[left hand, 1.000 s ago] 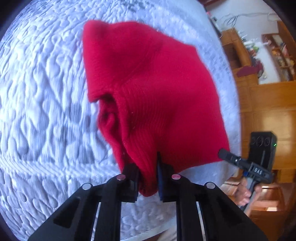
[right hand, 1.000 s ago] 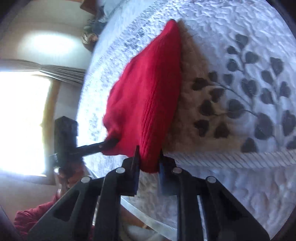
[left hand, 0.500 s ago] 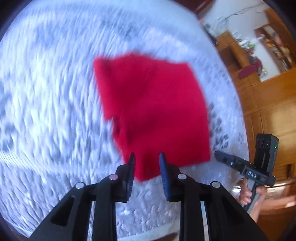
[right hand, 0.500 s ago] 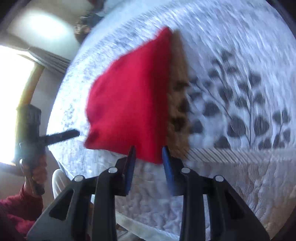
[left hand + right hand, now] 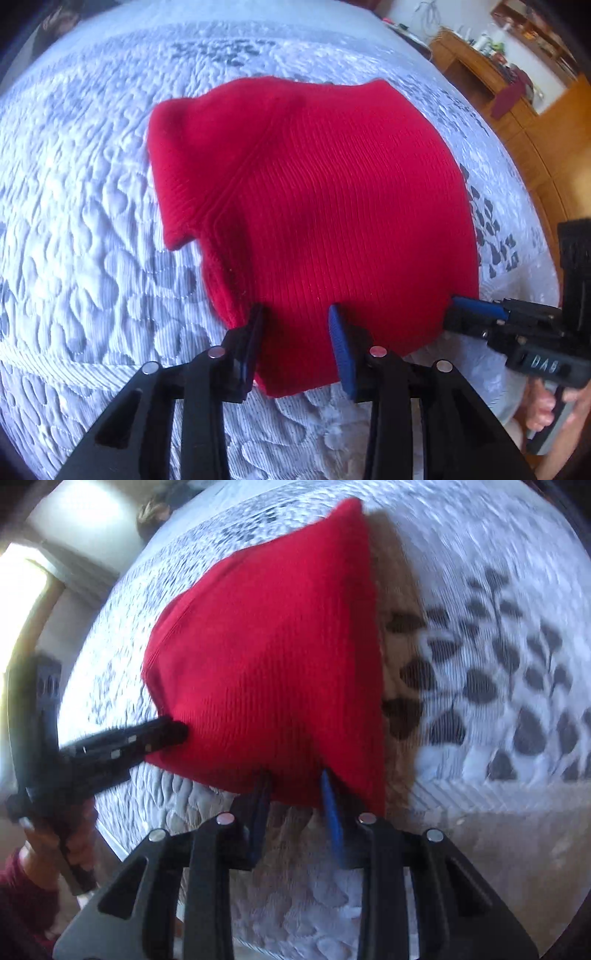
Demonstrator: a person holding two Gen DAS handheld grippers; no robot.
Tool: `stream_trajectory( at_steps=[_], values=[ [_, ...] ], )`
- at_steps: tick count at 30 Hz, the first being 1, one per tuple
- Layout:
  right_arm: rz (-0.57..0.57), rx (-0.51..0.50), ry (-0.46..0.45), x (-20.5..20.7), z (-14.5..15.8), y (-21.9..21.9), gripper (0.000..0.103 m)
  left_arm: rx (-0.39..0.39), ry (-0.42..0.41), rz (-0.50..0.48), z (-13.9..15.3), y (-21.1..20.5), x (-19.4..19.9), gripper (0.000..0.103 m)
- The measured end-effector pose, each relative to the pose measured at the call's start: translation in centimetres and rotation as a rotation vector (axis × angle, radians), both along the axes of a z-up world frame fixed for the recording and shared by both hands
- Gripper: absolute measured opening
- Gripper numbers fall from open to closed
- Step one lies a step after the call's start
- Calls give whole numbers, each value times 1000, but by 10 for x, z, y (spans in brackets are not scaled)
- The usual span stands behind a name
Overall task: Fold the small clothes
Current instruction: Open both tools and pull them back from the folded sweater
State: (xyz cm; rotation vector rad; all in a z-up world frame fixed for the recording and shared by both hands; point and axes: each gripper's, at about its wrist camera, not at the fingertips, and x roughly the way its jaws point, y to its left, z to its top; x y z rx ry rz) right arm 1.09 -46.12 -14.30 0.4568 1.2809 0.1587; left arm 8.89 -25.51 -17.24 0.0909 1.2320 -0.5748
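A red ribbed knit garment (image 5: 314, 206) lies folded on the white quilted bed (image 5: 92, 221). My left gripper (image 5: 297, 317) hangs over the garment's near left corner. Its jaws are opening; the cloth edge lies between the fingers and the pads do not press on it. My right gripper (image 5: 295, 779) is open at the near right corner of the garment (image 5: 266, 657), with the hem just past its blue pads. Each gripper shows in the other's view: the right gripper (image 5: 476, 310) at the cloth's right edge, the left gripper (image 5: 166, 731) at its left edge.
The bedspread (image 5: 517, 664) carries a dark leaf print to the right of the garment. Wooden cabinets and a cluttered shelf (image 5: 480, 66) stand beyond the bed's far right. A bright window (image 5: 22, 590) is on the left. A hand (image 5: 543, 410) holds the right gripper's handle.
Both grippers were shut on the garment's near edge and have let it go. The jaws have spread, and the cloth now lies flatter on the bed.
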Motion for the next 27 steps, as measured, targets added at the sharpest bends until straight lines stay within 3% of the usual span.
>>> stream_trajectory(
  at_steps=[7, 8, 9, 10, 13, 20, 27],
  values=[
    [-62, 7, -43, -28, 19, -10, 31, 5, -31, 35, 11, 6, -8, 36],
    [-68, 0, -43, -31, 23, -11, 36, 3, -29, 46, 15, 11, -11, 38],
    [-76, -10, -40, -37, 28, -11, 41, 24, -36, 68, 19, 15, -15, 49],
    [-86, -35, -31, -42, 29, -11, 43, 57, -54, 94, 22, 21, -19, 53],
    [-97, -145, -19, -58, 36, -8, 57, 75, -61, 120, 25, 35, -27, 55],
    [-78, -225, -8, -96, 44, 12, 87, 154, -74, 180, 27, 67, -48, 63],
    [-102, -223, -9, -118, 64, 23, 93, 163, -72, 196, 43, 80, -72, 67]
  ],
)
